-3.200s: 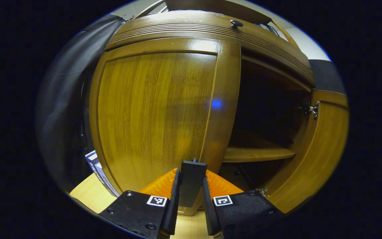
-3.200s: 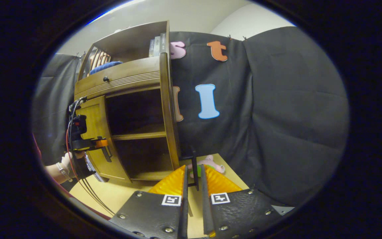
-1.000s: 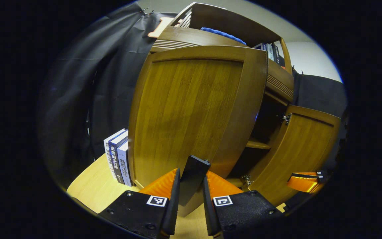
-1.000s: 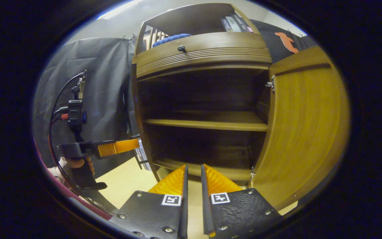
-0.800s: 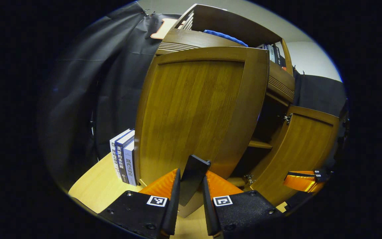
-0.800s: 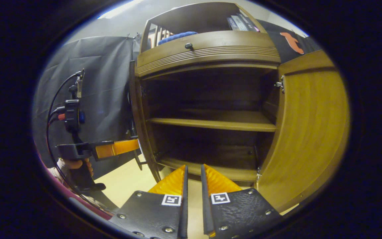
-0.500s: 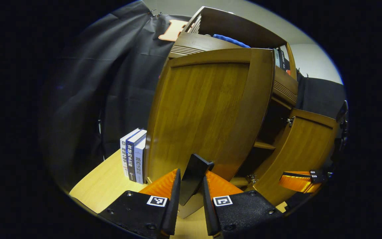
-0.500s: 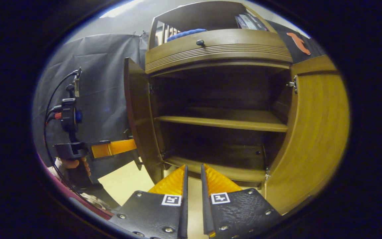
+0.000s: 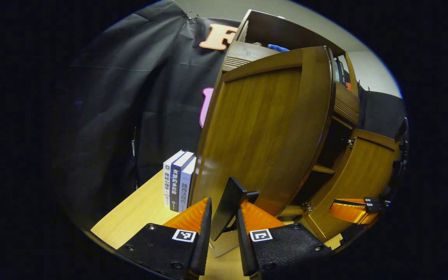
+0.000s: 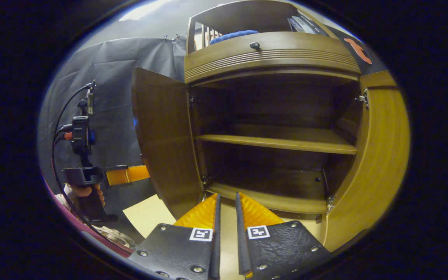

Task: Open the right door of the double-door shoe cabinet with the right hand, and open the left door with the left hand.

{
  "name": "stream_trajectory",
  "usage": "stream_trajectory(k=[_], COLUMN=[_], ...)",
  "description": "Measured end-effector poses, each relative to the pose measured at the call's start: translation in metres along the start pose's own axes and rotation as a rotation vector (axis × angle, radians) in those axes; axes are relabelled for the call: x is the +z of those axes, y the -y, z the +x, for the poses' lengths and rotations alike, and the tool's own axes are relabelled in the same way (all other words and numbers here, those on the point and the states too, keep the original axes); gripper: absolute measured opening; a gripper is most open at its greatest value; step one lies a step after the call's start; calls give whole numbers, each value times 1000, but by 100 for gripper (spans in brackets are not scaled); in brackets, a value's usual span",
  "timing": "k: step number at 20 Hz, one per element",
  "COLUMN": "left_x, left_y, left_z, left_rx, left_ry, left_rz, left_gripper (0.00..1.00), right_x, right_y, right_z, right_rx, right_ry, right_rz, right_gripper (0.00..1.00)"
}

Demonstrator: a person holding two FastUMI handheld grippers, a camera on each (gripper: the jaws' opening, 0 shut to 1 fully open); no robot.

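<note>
The wooden shoe cabinet (image 10: 270,54) stands with both doors swung out. My left gripper (image 9: 224,203) is shut on the black handle (image 9: 230,206) at the lower edge of the left door (image 9: 263,132). From the right gripper view that door (image 10: 161,140) stands well out from the cabinet, with the left gripper (image 10: 130,174) and a hand (image 10: 86,192) behind it. The right door (image 10: 379,163) is wide open at the right. My right gripper (image 10: 226,206) is shut with nothing in it, in front of the bottom shelf (image 10: 270,200). In the left gripper view it (image 9: 350,210) sits low by the right door (image 9: 364,175).
Inside the cabinet a middle shelf (image 10: 282,142) is bare. A drawer with a round knob (image 10: 254,45) runs above the doors. Three books (image 9: 177,181) stand upright on the light wooden table (image 9: 138,210), left of the cabinet. Cables (image 10: 62,128) hang from the left gripper.
The left door has swung farther open with my left gripper on its handle. My right gripper has let go of the right door's handle and now faces the open cabinet.
</note>
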State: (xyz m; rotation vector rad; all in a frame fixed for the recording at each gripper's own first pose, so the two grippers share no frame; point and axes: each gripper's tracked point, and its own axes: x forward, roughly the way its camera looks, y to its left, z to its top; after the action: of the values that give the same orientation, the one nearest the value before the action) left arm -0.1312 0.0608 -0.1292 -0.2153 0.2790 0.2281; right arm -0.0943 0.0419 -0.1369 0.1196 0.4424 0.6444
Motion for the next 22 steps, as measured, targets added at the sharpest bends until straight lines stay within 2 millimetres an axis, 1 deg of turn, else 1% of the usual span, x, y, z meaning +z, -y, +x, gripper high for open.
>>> stream_trajectory(k=[1, 3, 9, 12, 14, 15, 19, 22], left_x=[3, 5, 7, 8, 10, 10, 8, 9], left_y=[-7, -16, -13, -16, -20, -21, -26, -29], left_z=[3, -1, -3, -5, -6, -7, -7, -8], left_rx=[13, 14, 10, 10, 18, 25, 59, 90], left_ry=[4, 9, 13, 14, 16, 15, 16, 23], left_rz=[6, 11, -2, 10, 32, 43, 61, 53], left_gripper=[30, 30, 30, 30, 30, 30, 30, 30], right_x=[-1, -3, -4, -3, 1, 1, 2, 3], right_y=[-2, -7, -19, -24, -32, -34, -38, -40], right_z=[1, 5, 17, 22, 36, 39, 42, 44], right_rx=[4, 11, 47, 73, 89, 96, 123, 141], right_ry=[-3, -6, -11, -12, -11, -10, -10, -11], right_rz=[0, 2, -4, -12, -19, -20, -27, -30], right_gripper=[18, 18, 18, 18, 18, 18, 18, 18])
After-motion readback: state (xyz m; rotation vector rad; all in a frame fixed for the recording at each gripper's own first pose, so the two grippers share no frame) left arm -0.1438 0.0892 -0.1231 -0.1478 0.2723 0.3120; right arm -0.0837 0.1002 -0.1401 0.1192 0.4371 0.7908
